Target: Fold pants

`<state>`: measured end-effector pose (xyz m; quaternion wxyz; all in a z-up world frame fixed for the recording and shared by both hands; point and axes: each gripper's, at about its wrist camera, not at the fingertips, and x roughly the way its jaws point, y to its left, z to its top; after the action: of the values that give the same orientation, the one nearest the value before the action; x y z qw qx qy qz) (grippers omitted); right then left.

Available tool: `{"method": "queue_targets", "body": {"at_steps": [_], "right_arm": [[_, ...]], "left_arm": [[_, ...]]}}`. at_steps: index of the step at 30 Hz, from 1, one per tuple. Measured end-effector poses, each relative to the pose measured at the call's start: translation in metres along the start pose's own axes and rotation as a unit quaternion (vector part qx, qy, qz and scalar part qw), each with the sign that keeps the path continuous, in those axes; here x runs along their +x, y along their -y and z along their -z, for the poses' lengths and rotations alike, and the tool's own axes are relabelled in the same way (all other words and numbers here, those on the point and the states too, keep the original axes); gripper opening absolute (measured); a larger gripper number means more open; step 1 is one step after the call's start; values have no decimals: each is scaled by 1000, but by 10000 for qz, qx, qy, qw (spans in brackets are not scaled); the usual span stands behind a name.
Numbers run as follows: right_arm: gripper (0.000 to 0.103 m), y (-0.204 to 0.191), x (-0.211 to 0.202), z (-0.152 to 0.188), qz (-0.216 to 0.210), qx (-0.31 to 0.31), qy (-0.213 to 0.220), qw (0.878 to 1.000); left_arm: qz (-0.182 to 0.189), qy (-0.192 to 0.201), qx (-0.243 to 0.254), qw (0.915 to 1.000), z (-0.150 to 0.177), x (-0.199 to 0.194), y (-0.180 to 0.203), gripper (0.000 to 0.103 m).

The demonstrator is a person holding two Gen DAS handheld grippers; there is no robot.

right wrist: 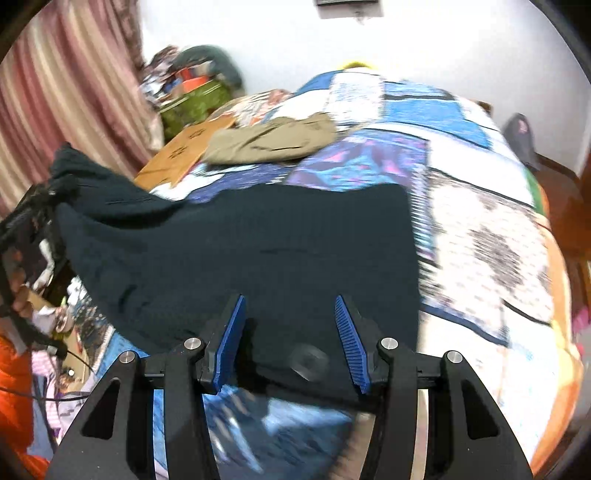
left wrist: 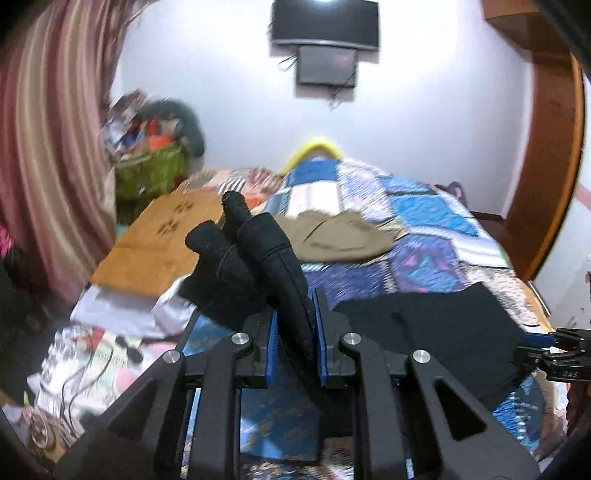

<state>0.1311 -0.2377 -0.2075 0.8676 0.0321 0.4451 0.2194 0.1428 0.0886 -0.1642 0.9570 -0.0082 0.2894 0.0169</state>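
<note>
Lifting one end of the dark pants, the left gripper has its blue pads pinched narrow on a bunched fold of black cloth that stands up between the fingers and curls past the tips. The right wrist view shows that same end raised at the far left of the garment, cloth draping down from it onto the bed.

The rest of the pants lies flat on the patchwork quilt. Long axis appears to run left-right across both views, from the lifted end toward the flat, squared edge on the right side.

The right gripper hangs over the near edge of the cloth, jaws parted to a middling gap, pads clear of the fabric, nothing held. It is the nearer one to the flat portion; the left owns the raised end.

Judgement: the coming fold turns on carrying the lifted end over toward the flat edge on the right, with the right gripper placed to pin or take the near edge.

Surface: soft bed, quilt in blue, purple and white blocks. A crumpled olive garment sits farther up the bed, well apart from the pants. A wooden board lies at the bed's left side.

Room: striped curtain on the left, white wall, a dark screen mounted high.
</note>
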Motion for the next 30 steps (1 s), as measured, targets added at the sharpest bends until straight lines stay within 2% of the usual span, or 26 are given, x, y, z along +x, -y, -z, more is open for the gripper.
{"method": "queue_targets", "body": {"at_steps": [4,13,19,24,27,30], "right_arm": [[47,22,-10,13,146,237,31,9996],[49,29,1,23,-122,283,118,9995],[50,35,-1,29,-392,313,248,9984],[49,38,-3,32,-556,341,312,9974],[49,41,-10,33,-658,381,316,9966],[47,47,-19,36,-736,448,336,9957]], "left_arm": [[175,187,159,9995,-16,-9,23,17],[567,396,397,9968,-42,-22,83,16],[967,331,655,9926,-57,-17,137,15],[1486,97,932,9844,-53,-2,194,14],[1814,-155,1189,9761,-36,7,229,14],[1961,-384,1587,9669,-12,12,259,14]]}}
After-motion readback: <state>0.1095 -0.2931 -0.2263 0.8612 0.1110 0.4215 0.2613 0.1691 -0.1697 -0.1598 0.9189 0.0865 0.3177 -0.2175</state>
